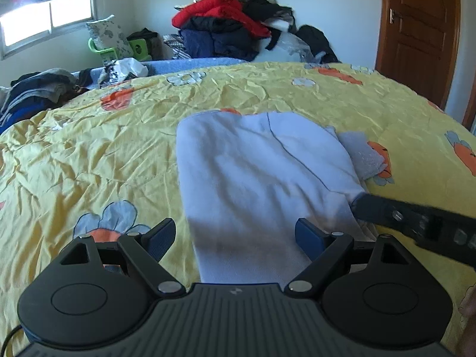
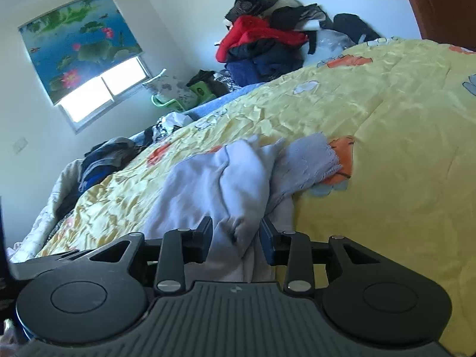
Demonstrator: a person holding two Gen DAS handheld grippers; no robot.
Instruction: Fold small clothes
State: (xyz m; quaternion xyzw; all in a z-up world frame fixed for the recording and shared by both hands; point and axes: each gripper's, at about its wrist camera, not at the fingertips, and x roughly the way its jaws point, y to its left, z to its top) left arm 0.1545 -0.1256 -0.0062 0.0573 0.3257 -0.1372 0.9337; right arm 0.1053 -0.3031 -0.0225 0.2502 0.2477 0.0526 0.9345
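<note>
My left gripper (image 1: 235, 235) hovers spread wide over the near end of the pale blue garment (image 1: 253, 172), gripping nothing; it lies flat on the yellow bedspread (image 1: 104, 154). My right gripper (image 2: 236, 238) straddles its bunched edge, pads parted, seemingly released.

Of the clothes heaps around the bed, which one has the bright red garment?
The tall clothes pile against the far wall; the red garment lies near its top. The low heap below the window is dark blue and grey.
</note>
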